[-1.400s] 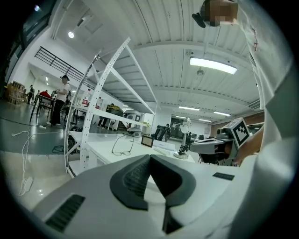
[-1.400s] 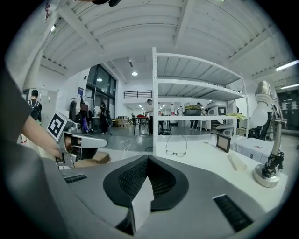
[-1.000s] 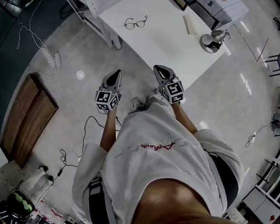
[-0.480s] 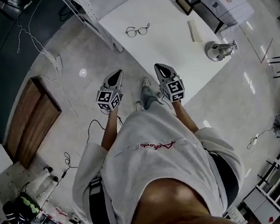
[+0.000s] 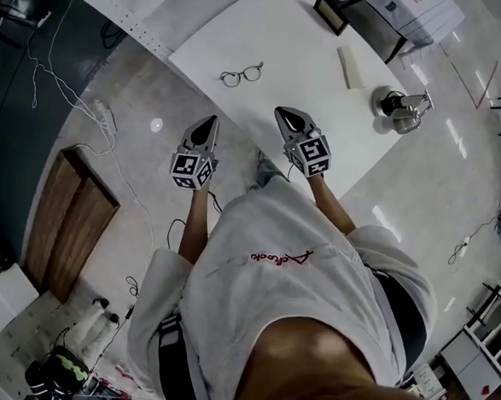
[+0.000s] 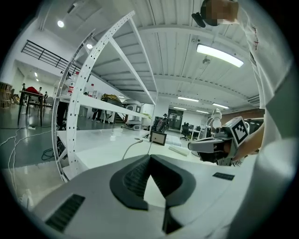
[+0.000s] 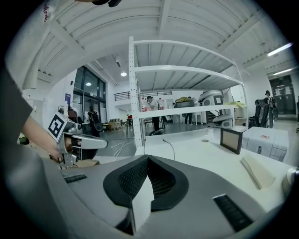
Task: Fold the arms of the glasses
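Thin dark-framed glasses (image 5: 242, 74) lie on the white table (image 5: 312, 96) with their arms spread open, toward its far left part. Both grippers are held side by side near the table's front edge, well short of the glasses. My left gripper (image 5: 205, 124) is shut and empty, over the floor just left of the table corner. My right gripper (image 5: 284, 115) is shut and empty, over the table's near edge. In the left gripper view a thin glasses arm (image 6: 133, 144) rises beyond the shut jaws; the right gripper view shows one (image 7: 170, 145) too.
On the table stand a small dark-framed screen (image 5: 323, 0), a pale flat strip (image 5: 351, 66) and a shiny metal object (image 5: 396, 108) at the right edge. A white perforated shelf frame (image 6: 86, 93) stands at the table's left. Cables and a wooden board (image 5: 64, 221) lie on the floor.
The person has walked toward the table, so both grippers are nearer its front edge and the glasses. Both stayed shut and empty.
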The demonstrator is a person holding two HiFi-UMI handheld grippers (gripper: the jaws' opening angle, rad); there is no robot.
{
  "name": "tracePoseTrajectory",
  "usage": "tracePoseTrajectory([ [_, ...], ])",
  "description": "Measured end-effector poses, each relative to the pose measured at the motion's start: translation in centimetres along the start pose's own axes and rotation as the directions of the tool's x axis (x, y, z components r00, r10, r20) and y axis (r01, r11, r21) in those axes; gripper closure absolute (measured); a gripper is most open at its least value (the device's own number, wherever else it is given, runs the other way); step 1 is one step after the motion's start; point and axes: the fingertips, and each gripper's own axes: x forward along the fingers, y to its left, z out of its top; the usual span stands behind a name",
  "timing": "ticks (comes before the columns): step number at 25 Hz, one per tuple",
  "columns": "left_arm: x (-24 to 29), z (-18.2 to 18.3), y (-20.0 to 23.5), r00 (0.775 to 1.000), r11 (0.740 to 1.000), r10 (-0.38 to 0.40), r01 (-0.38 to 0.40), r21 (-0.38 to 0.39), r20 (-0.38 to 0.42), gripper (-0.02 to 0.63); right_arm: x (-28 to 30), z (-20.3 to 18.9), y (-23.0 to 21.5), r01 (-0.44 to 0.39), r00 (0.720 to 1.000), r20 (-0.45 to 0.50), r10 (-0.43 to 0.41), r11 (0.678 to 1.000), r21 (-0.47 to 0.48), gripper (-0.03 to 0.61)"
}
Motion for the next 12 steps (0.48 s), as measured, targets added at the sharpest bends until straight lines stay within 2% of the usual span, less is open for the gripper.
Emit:
tracePoseTrajectory([
  [6,2.3,-0.4,1.3,0.999,1.0,-0.005,0.005,0.003,-0.049,0.589,1.9,-0.5,-1.5,-0.013,1.0,-0.02,0.013,0.999,0.036,0.584],
  [12,4.0,-1.2,3.1,0.996,0.999,-0.038,0.037,-0.014,-0.083,0.589,3.7,-1.5,-2.4,0.013,0.998,-0.055,-0.01,0.998,0.059,0.584],
])
